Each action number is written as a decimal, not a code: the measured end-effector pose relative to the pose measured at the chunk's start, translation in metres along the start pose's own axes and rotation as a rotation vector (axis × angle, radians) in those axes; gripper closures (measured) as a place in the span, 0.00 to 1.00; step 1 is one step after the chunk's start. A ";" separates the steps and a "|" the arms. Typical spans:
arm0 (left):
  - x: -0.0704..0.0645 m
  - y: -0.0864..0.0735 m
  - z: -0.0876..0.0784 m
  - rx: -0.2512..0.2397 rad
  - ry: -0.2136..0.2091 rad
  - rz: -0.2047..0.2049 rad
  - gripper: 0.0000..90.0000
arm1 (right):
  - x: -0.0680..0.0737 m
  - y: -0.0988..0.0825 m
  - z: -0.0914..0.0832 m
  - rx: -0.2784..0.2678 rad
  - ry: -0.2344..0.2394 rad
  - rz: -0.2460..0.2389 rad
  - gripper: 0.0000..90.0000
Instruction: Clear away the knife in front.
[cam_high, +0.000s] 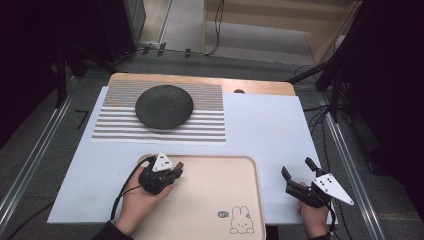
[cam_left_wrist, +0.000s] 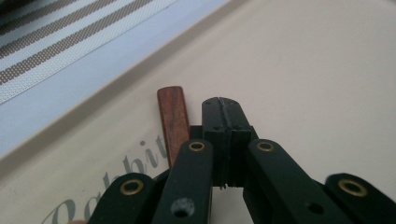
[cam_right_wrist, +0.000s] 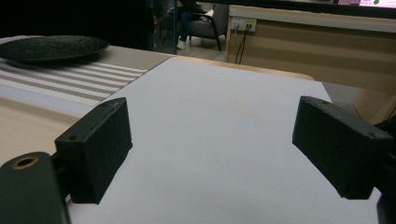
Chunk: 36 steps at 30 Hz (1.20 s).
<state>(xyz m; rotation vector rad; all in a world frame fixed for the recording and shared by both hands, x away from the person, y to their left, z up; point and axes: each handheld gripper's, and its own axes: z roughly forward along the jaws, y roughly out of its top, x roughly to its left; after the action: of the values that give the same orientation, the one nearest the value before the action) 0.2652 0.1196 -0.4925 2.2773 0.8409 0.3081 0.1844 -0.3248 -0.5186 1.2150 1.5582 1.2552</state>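
Observation:
A beige tray (cam_high: 210, 200) lies at the table's near edge with a rabbit drawing (cam_high: 241, 220) in its near right corner. My left gripper (cam_high: 175, 170) rests over the tray's far left corner, held by a hand. In the left gripper view its jaws (cam_left_wrist: 222, 105) are pressed together with nothing between them. A small brown wooden piece (cam_left_wrist: 173, 116) lies on the tray (cam_left_wrist: 303, 70) just to the left of the jaws, partly hidden under the gripper's arm; it is a brown speck (cam_high: 178, 164) in the high view. My right gripper (cam_high: 296, 166) stands open over the white sheet, right of the tray, its jaws (cam_right_wrist: 210, 140) wide apart and empty.
A round black plate (cam_high: 164, 106) sits on a striped mat (cam_high: 200, 127) at the far left of the table. A white sheet (cam_high: 265, 130) covers most of the tabletop. Dark stands and cables flank the table on both sides.

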 end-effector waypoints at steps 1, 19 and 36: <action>0.001 -0.001 0.000 0.006 0.016 -0.002 1.00 | 0.000 0.000 0.000 0.000 0.000 0.002 0.11; 0.038 -0.037 -0.036 -0.010 0.051 -0.118 1.00 | 0.000 0.000 0.000 0.004 0.006 0.009 0.11; -0.003 -0.028 -0.022 0.038 -0.064 -0.020 1.00 | -0.001 0.000 0.000 0.001 0.009 0.011 0.11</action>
<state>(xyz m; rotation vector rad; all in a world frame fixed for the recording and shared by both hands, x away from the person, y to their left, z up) 0.2403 0.1446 -0.4953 2.2997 0.8429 0.2100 0.1850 -0.3260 -0.5184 1.2217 1.5601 1.2688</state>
